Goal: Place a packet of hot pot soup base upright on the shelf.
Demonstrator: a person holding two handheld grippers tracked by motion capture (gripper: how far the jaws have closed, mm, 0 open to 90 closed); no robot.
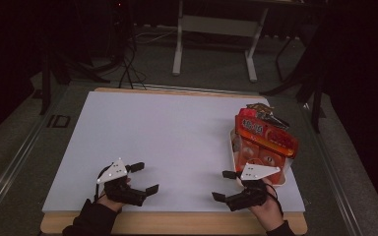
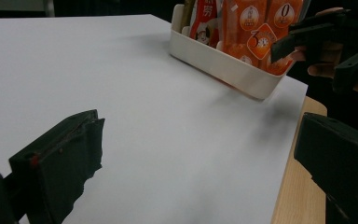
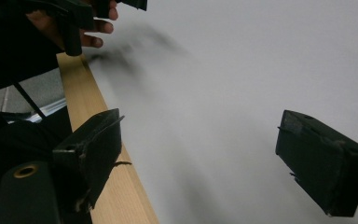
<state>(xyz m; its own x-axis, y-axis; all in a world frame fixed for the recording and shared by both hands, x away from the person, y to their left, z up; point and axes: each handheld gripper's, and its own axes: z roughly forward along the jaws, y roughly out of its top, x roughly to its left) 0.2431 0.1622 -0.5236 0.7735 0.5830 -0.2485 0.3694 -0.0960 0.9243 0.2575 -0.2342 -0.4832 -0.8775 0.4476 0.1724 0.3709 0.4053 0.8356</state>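
Just beyond the right claw (image 1: 226, 185) and to its right, a white tray (image 1: 236, 147) sits on the white sheet (image 1: 167, 142), nearly touching the claw's upper jaw. It is packed with orange and red snack packets (image 1: 266, 132), one large red one lying across the top; their number is hard to count, perhaps four or five. Both claws are released, jaws spread over bare sheet, holding nothing. The left claw (image 1: 144, 178) rests well apart from the tray.
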